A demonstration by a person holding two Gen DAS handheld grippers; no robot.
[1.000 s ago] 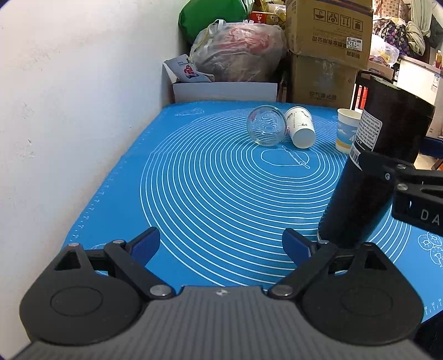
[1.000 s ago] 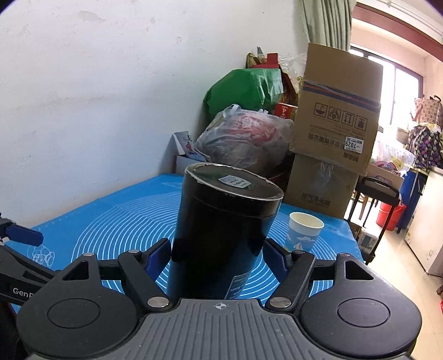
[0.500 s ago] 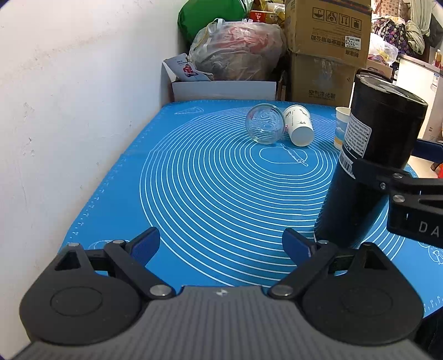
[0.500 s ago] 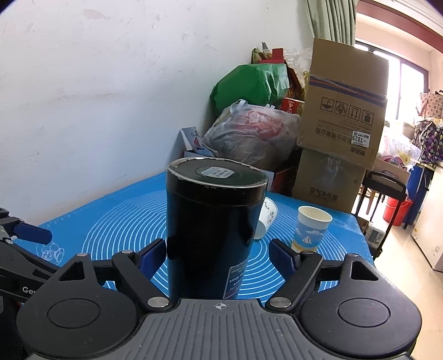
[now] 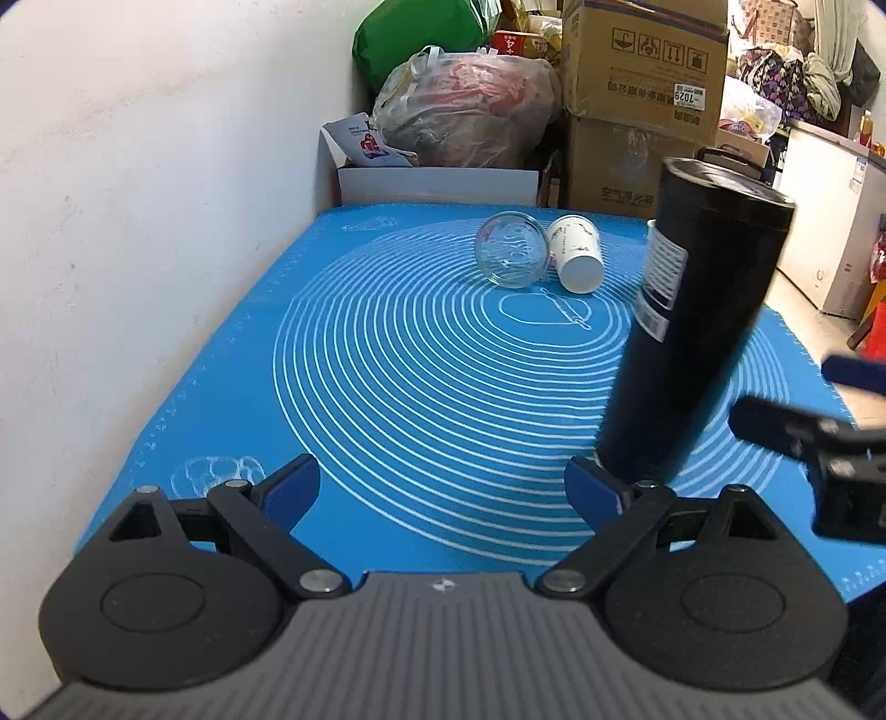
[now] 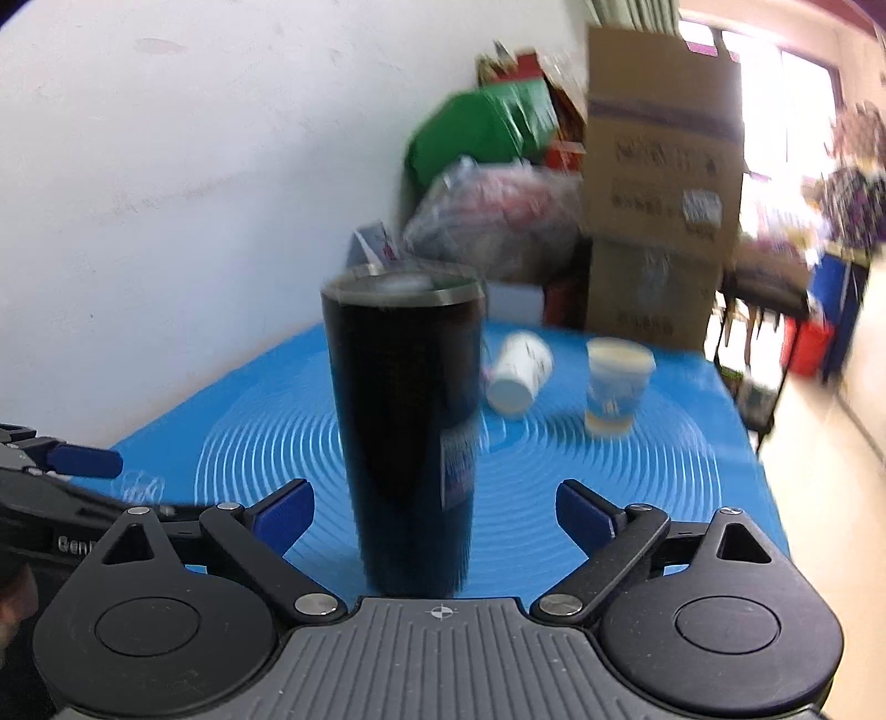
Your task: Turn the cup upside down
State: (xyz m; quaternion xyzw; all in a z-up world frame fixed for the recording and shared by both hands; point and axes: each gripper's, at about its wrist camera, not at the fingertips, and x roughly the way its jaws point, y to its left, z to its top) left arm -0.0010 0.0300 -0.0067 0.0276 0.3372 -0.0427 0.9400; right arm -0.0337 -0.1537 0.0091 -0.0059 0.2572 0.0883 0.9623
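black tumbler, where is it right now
The black tumbler stands on the blue mat, right side of the left wrist view, between the open right gripper fingers, untouched.

White wall (image 5: 138, 166), stacked cardboard boxes (image 5: 642, 94), bright window (image 6: 797, 105) behind.

Black tumbler (image 5: 698, 327) with a white label at three o'clock, blue mat (image 5: 387, 387) printed with white concentric rings, clear glass (image 5: 512, 257) and white paper cup (image 5: 576, 260) at twelve o'clock, blue-and-white paper cup (image 6: 617, 385), blue fingertips (image 5: 290, 487), green bag (image 5: 426, 33), brown boxes (image 5: 642, 94).
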